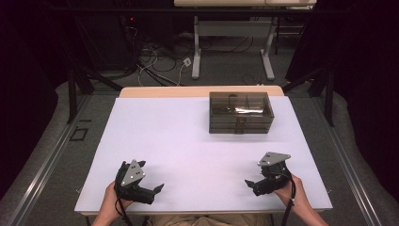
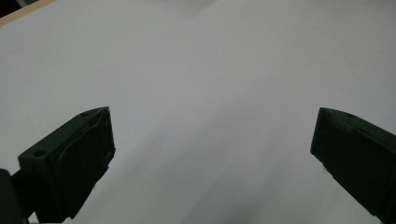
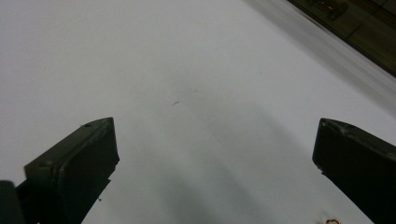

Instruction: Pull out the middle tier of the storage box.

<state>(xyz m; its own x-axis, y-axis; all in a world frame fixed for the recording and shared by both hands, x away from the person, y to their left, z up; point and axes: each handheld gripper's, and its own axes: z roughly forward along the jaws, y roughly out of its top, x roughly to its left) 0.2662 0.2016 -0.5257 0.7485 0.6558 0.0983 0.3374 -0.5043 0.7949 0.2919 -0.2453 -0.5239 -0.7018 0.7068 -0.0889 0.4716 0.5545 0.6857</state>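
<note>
Drawer box [image 1: 241, 113], a smoky translucent organiser with stacked drawers and divided compartments on top, is the landmark: it stands on the far right part of the white table [image 1: 188, 136], close to the far edge, and neither gripper touches it. Something pale and shiny lies in its upper compartments; what it is cannot be told.

Largest of all, the table stretches from the box toward the person, its bare white surface lying between the box and both grippers, with nothing standing in the way. Beyond the box, off the table, another desk's grey legs [image 1: 196, 52] and loose cables [image 1: 160, 63] sit on the floor.

Well nearer than the box and to its left, the left gripper [image 1: 159, 188] rests low over the table's near edge, held in a hand [image 1: 110, 202]; its jaws stand wide apart with only white surface between them. Nearer than the box and slightly to its right, the right gripper [image 1: 248, 182] is held likewise, jaws spread and gripping nothing.
</note>
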